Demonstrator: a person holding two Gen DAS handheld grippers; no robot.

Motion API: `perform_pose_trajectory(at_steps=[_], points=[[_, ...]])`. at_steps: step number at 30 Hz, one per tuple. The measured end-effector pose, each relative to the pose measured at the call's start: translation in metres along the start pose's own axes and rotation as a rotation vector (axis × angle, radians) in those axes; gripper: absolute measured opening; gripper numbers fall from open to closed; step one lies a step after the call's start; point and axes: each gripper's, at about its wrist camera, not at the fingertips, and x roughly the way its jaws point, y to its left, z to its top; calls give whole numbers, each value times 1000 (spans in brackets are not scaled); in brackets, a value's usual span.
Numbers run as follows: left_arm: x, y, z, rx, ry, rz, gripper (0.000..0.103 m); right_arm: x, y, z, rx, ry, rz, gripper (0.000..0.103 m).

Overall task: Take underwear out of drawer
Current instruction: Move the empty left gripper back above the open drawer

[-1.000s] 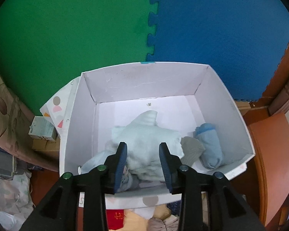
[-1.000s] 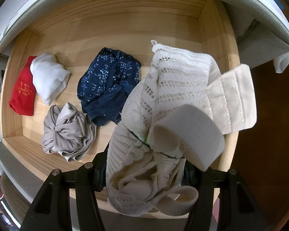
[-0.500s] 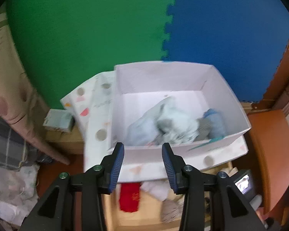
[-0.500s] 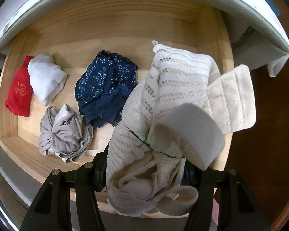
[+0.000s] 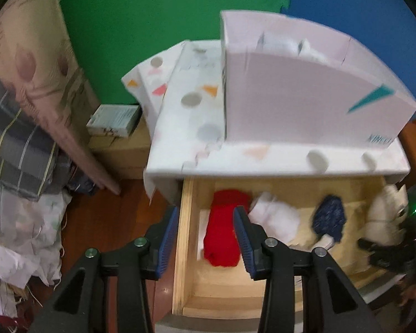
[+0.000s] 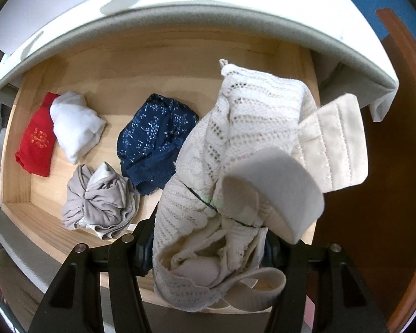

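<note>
Hovering over the drawer's (image 5: 184,238) left end, the left gripper (image 5: 205,240) stands empty, jaws apart with nothing between them, having just been opening. Under it lies the red underwear (image 5: 224,233); then white underwear (image 6: 75,125), grey underwear (image 6: 101,202) and navy floral underwear (image 6: 155,141) on the wooden floor. Farthest right, the right gripper (image 6: 208,245) is clenched on cream lace underwear (image 6: 235,152), held above the drawer's right end.

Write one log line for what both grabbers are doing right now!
left gripper: open, empty, over red underwear | right gripper: shut on cream lace underwear above drawer
</note>
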Motion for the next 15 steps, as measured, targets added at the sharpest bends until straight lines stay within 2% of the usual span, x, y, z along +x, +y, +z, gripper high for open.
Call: perform_pose_trajectory(at_steps=[4,9,15], points=[[19,2,-30,-22,9,33,42,-3,-4,-8,5,-14,5,54],[41,5,-55,-60,34,25,42,-13,-7,-11,11,-35,11,54],[53,5,-69,-96,75,-1,42,-26,-10,-16,10,-63,13,54]])
